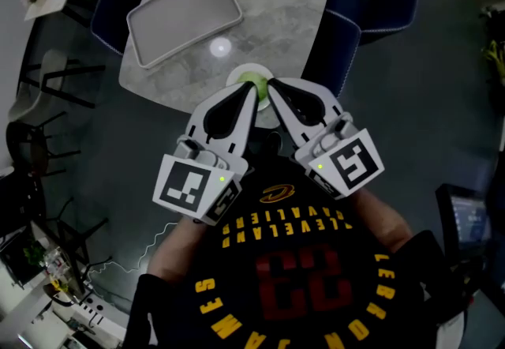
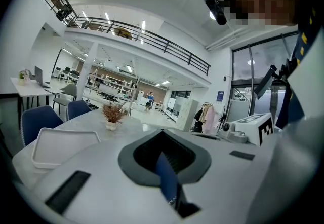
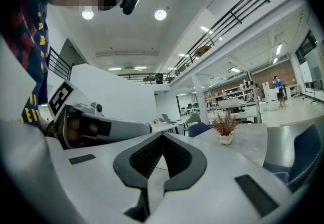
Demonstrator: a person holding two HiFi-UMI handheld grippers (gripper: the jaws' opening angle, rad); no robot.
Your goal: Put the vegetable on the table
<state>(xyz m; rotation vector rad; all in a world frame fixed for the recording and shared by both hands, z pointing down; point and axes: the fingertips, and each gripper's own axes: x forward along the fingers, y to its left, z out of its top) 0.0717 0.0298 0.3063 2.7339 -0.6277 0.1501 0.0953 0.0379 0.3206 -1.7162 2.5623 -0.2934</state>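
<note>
A green vegetable (image 1: 246,79) lies on a small white plate (image 1: 266,105) at the near edge of the grey marble table (image 1: 276,0). I hold both grippers side by side in front of my chest, tips toward that plate. The left gripper (image 1: 252,90) is shut with nothing in it, and its tip overlaps the vegetable in the head view. Just to its right, the right gripper (image 1: 271,84) is also shut and empty. The gripper views look level across the table past the closed left gripper (image 2: 163,133) and right gripper (image 3: 163,136); neither shows the vegetable.
A grey rectangular tray (image 1: 184,16) lies on the table's left half, also seen as the tray (image 2: 61,144). A small vase of dried plants (image 2: 112,116) stands at the far end. Blue chairs (image 1: 387,4) flank the table. Dark floor surrounds it.
</note>
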